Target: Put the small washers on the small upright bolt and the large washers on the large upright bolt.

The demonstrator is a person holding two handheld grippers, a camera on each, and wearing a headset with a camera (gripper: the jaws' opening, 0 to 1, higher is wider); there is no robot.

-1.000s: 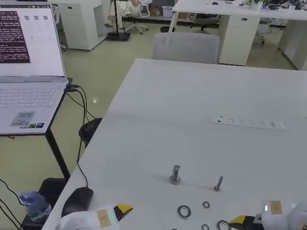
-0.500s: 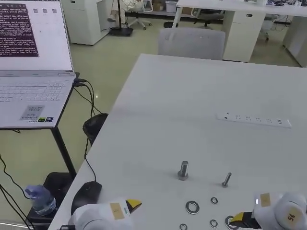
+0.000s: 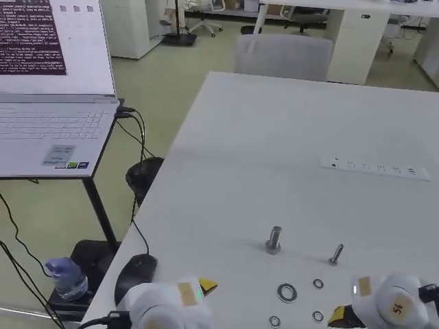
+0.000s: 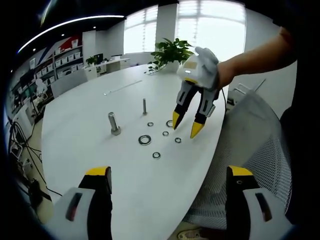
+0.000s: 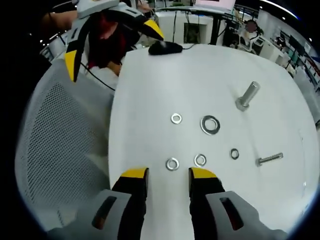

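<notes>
Near the front edge of the table, the left gripper is being held empty, jaws spread wide. The large bolt and small bolt are standing upright farther in, with washers lying loose before them. The right gripper is being held narrowly parted, empty, beside the nearest washers.

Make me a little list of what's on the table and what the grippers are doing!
large bolt: upright, no washer on it
small bolt: upright, no washer on it
large washer: flat on the table, near the large bolt
small washers: loose on the table
left gripper: open, holding nothing
right gripper: open, tips down by the washers
</notes>
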